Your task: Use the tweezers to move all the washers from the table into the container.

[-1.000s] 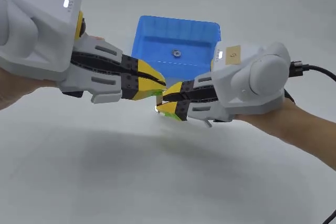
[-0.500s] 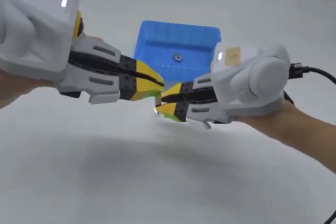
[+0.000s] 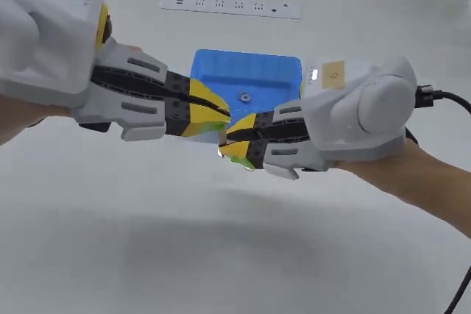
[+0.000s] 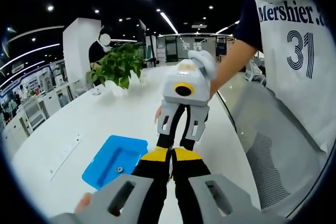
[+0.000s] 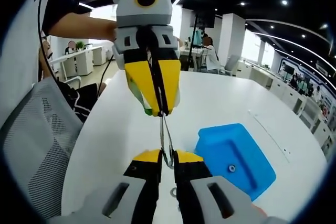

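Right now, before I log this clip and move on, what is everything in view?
container: one, blue, on the table beyond the gripper tips
washer: one, metal, inside the container
tweezers: one, metal, spanning between the two grippers' tips
power strip: one, white, far side of the table
potted plant: one, green, far off in the left gripper view
table: one, white
left gripper: one, grey and black with yellow tips, shut on the tweezers
right gripper: one, same colours, facing the left one, shut on the tweezers
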